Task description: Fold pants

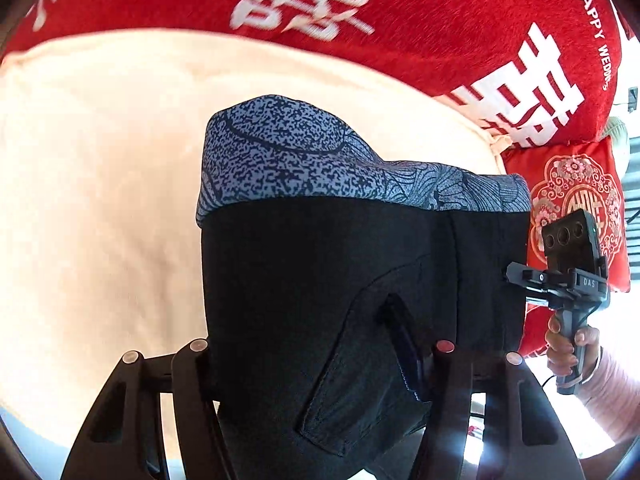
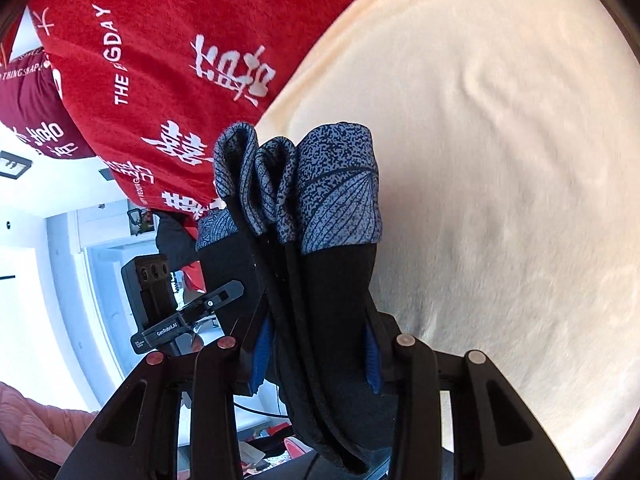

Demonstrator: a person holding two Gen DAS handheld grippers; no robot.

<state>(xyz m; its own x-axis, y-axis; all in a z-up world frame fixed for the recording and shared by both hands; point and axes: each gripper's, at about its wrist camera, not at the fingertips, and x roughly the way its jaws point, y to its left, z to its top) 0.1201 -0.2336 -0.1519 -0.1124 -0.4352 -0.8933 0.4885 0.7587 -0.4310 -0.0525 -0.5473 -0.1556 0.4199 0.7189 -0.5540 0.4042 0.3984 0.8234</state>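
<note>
The pants (image 1: 328, 272) are black with a blue-grey patterned band along the far edge. They hang lifted above a cream blanket (image 1: 100, 184). My left gripper (image 1: 320, 364) is shut on the near part of the black cloth, which hides its fingertips. My right gripper (image 1: 516, 276) shows at the pants' right edge in the left wrist view. In the right wrist view the pants (image 2: 320, 248) hang in several bunched layers and my right gripper (image 2: 316, 356) is shut on them, blue pads (image 2: 262, 354) pressing the cloth. The left gripper's body (image 2: 176, 320) shows at left.
A red blanket with white characters (image 1: 400, 20) lies beyond the cream blanket. A red patterned cushion (image 1: 576, 192) sits at right. In the right wrist view the red blanket (image 2: 160, 60) fills the upper left and a bright room floor (image 2: 48, 280) lies at left.
</note>
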